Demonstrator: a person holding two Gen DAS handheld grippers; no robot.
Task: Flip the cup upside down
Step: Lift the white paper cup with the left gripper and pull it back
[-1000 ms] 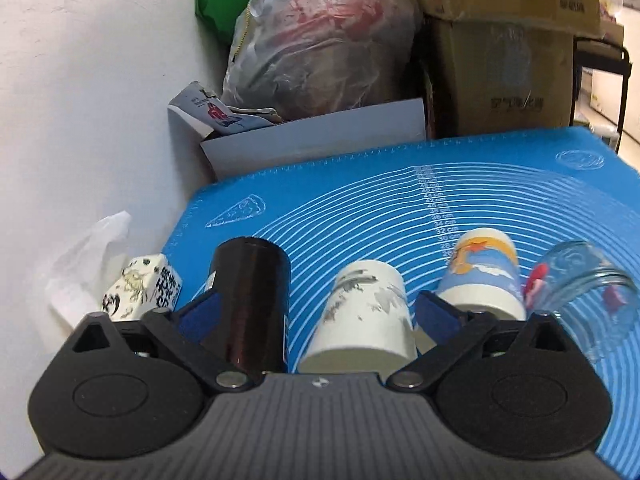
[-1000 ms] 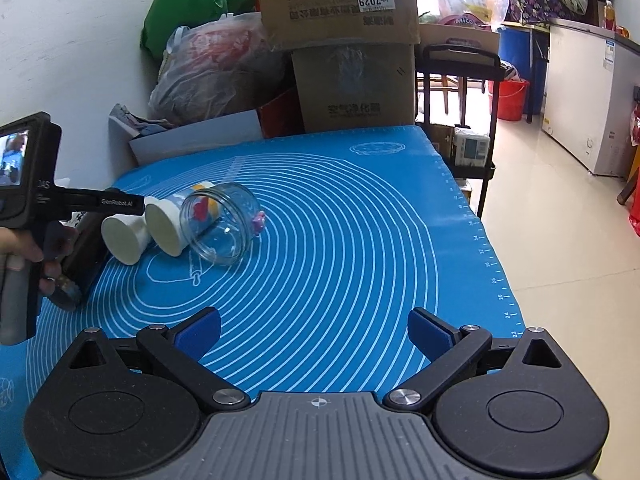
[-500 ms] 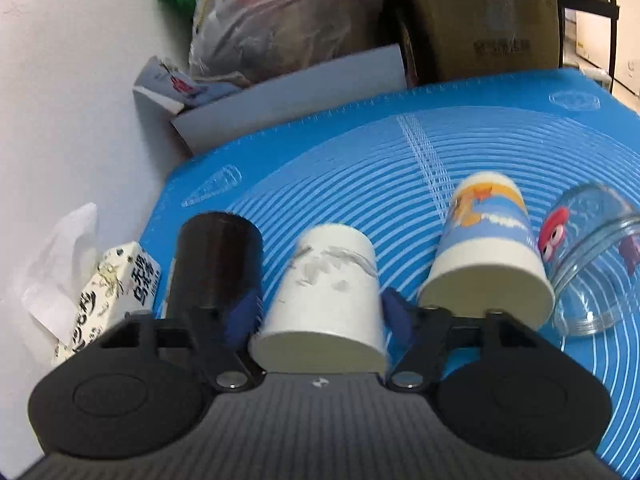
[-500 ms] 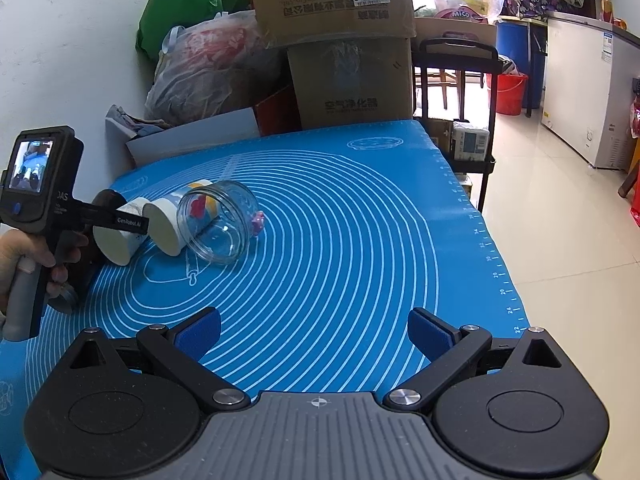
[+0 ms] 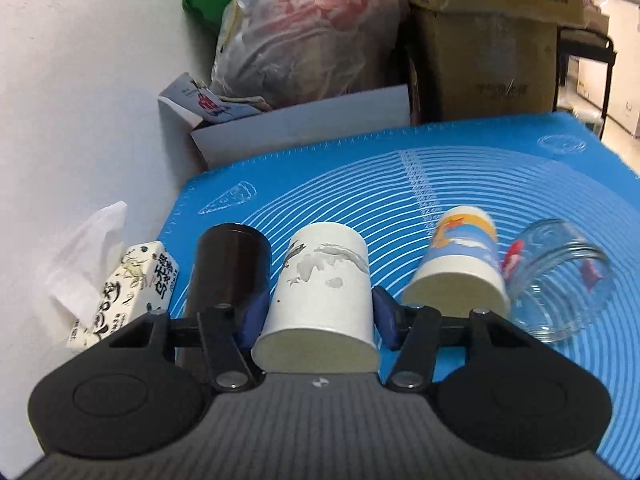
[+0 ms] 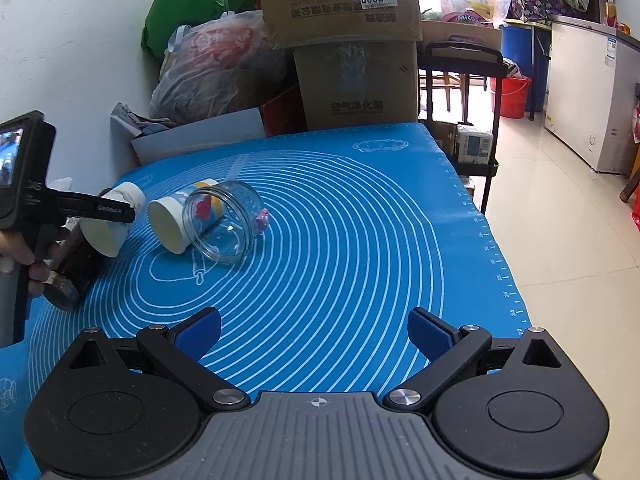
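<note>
- Blue silicone mat (image 6: 360,240) with white rings covers the table, with boxes and stuffed bags piled against the white wall behind.
- Far left — a tissue pack (image 5: 124,288) sits by the mat's edge, and just beside it lies a dark cup (image 5: 228,268) on its side.
- Next along, the left gripper (image 5: 318,312) is clamped on the white paper cup (image 5: 324,284), one blue pad pressed to each side wall near the open rim; the cup lies on its side, rim toward the camera, and whether it has cleared the mat I cannot tell.
- Right of it, a blue cartoon paper cup (image 5: 460,268) lies just beside, then a clear glass jar (image 5: 560,280) against that.
- Over on the right, the right gripper (image 6: 316,332) hovers above bare mat with its jaws spread wide and nothing in them.
- Risks, as I judge it — thin paper walls could buckle under the squeeze near the rim, letting the cup slip mid-turn.
- Neighbours are tight on both sides, so swinging the cup could knock the dark cup or send the cartoon cup and jar rolling.
</note>
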